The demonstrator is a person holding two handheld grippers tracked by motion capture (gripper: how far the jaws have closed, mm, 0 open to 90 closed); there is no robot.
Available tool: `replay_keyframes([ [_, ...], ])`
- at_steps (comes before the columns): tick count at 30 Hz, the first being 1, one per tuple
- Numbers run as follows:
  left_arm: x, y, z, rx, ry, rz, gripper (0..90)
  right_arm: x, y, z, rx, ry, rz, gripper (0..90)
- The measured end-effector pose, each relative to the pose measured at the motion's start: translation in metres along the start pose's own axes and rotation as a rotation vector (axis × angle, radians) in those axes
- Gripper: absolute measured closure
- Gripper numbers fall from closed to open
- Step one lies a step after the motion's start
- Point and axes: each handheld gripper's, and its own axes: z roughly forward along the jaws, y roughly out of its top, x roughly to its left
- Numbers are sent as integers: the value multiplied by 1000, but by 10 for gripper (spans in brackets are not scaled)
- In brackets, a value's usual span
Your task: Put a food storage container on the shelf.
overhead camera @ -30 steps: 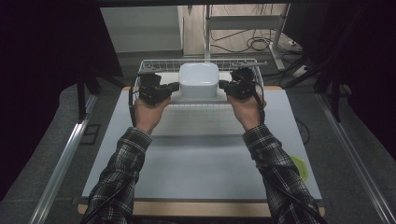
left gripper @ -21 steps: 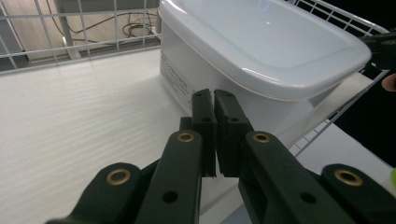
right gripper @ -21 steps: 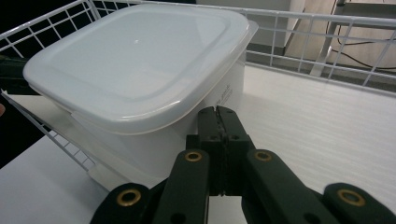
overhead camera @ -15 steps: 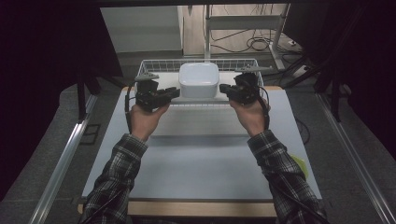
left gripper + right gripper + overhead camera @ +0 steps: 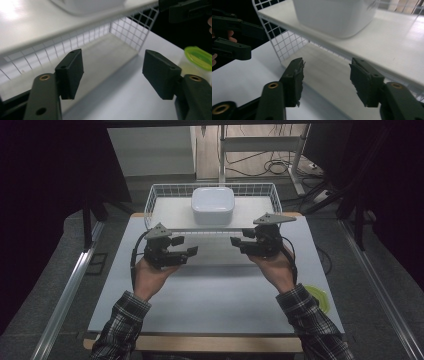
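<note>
On the worktop (image 5: 210, 290), before the wire basket (image 5: 155, 202) holding a white tub (image 5: 213, 205), your left tool (image 5: 192, 251) and right tool (image 5: 234, 241) gape wide, empty.

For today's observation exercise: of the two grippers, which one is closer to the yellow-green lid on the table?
The right gripper, held at the table's right side. The yellow-green lid lies at the right edge beside that forearm; the left gripper is across the table.

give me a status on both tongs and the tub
Left tongs open, empty. Right tongs open, empty. White tub sits on wire shelf, untouched. Nothing between.
</note>
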Motion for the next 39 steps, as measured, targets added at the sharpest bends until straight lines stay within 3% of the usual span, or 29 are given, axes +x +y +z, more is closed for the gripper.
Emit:
replay_keyframes([
  [3, -1, -10, -2, 12, -19, -10, 277, 2, -12, -2, 6, 12, 2, 397],
  [8, -5, -24, -8, 16, -6, -14, 214, 2, -31, -6, 20, 13, -3, 339],
  [12, -11, -35, -13, 36, 12, 9, 172, 3, -46, -10, 20, 16, -8, 279],
  [20, -16, -69, -13, 69, -2, 4, 75, 2, -81, -16, 25, 41, 25, 160],
  [25, -11, -87, -18, 36, -5, -9, 35, 4, -99, -17, 46, 55, 18, 93],
  [30, -11, -106, -21, 28, 66, 31, 14, 3, -120, -18, 67, 58, 24, 81],
  [35, -10, -126, -20, 54, 67, 4, 2, 5, -140, -22, 79, 48, 22, 69],
  [39, -14, -137, -20, 82, 94, 31, 9, 6, -154, -25, 64, 36, 26, 68],
])
